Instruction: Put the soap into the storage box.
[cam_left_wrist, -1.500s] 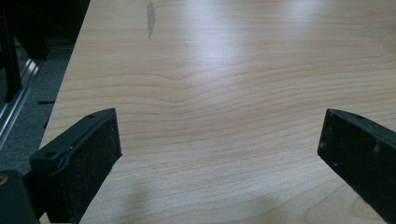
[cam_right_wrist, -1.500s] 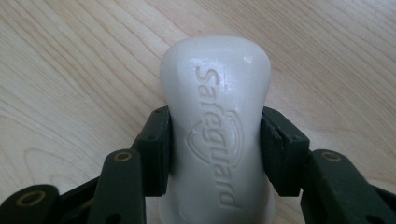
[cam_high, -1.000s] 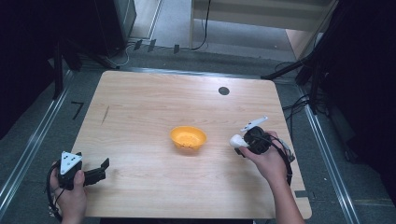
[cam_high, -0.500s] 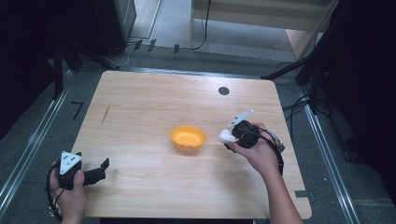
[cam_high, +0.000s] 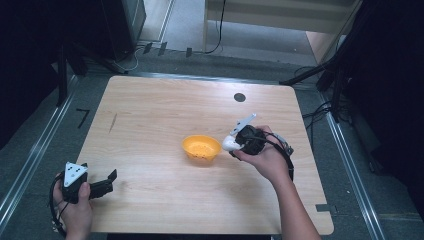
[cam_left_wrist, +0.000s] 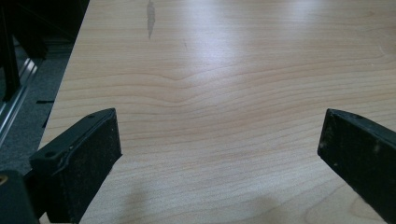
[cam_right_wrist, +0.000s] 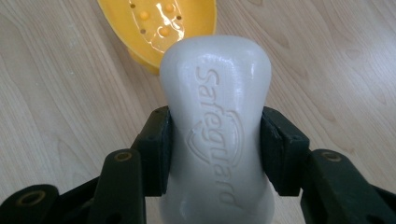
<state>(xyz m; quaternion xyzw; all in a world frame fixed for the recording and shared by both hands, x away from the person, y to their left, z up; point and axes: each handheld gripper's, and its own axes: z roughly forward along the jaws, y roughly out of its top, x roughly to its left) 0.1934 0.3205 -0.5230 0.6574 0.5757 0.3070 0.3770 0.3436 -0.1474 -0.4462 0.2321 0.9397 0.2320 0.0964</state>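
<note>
White soap bar (cam_right_wrist: 215, 130) sits clamped in the right gripper (cam_high: 239, 142) just beside the yellow dish (cam_high: 201, 148) — likely mid-delivery, needing a lowering over it — while the left gripper (cam_high: 100, 186) rests wide, empty

Right tool (cam_high: 235, 144) with soap (cam_high: 230, 143), nearer dish (cam_high: 201, 147).

Parted tongs (cam_left_wrist: 219, 158) above table (cam_left_wrist: 224, 70)
</note>
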